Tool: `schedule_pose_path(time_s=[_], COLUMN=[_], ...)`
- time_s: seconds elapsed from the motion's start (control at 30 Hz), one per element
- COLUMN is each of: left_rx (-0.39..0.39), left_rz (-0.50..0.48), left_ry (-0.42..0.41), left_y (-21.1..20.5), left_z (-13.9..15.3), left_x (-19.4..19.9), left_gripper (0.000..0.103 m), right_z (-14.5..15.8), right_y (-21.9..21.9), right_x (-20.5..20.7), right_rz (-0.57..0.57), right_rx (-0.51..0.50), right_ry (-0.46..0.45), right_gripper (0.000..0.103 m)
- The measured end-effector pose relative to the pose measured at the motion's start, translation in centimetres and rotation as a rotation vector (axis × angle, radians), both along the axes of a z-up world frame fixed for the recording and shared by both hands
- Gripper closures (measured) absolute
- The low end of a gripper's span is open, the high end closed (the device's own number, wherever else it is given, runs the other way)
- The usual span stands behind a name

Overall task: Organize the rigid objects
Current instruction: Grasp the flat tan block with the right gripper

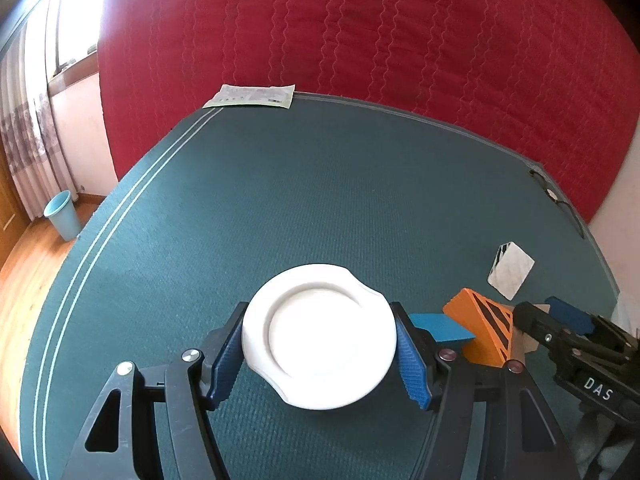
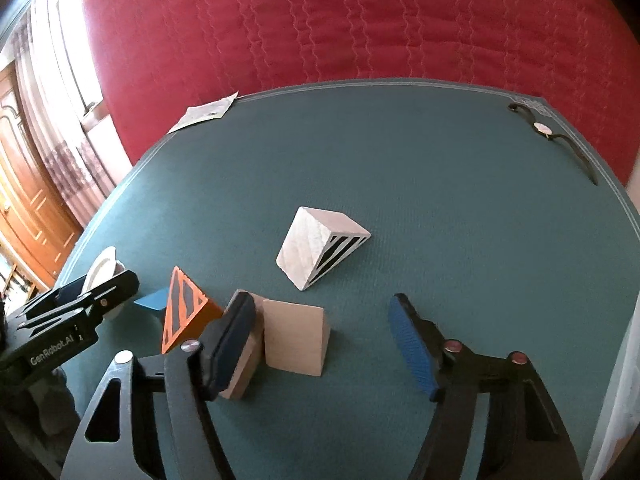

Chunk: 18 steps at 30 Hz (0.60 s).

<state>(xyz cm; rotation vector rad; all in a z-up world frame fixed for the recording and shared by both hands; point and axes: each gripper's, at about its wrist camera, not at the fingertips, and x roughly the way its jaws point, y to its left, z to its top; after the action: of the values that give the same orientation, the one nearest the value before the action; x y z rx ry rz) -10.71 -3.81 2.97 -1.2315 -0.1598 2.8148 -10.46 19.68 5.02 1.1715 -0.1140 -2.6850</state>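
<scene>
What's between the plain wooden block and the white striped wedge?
Nothing: bare green mat between the block and the wedge, per the right wrist view.

This is a room in a home: curtains (image 1: 28,148) at a window, a wooden door (image 2: 28,200), a wood floor (image 1: 28,264), a bin (image 1: 62,216).

A quilted red bedspread (image 1: 400,40) is seen behind the green table mat (image 1: 280,200); daylight is admitted through pale patterned curtains (image 1: 32,128) above orange wooden flooring (image 1: 28,256).
</scene>
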Motion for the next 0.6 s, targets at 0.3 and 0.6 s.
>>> schedule_pose_path(time_s=[0.3,0.6], left_rx=[-0.004,0.001], left_rz=[0.001,0.000], left_ry=[0.008,0.004], left_y=[0.2,0.2], left_z=[0.0,0.0], left_x=[0.4,0.8], left_gripper=[0.034,0.034], right_z=[0.2,0.3], right_y=[-0.6,0.1], right_x=[1.2,1.2], right_rz=[0.041,-0.001], right_rx=[0.025,0.061], right_ry=[0.049,0.058], right_gripper=[0.063,0.071])
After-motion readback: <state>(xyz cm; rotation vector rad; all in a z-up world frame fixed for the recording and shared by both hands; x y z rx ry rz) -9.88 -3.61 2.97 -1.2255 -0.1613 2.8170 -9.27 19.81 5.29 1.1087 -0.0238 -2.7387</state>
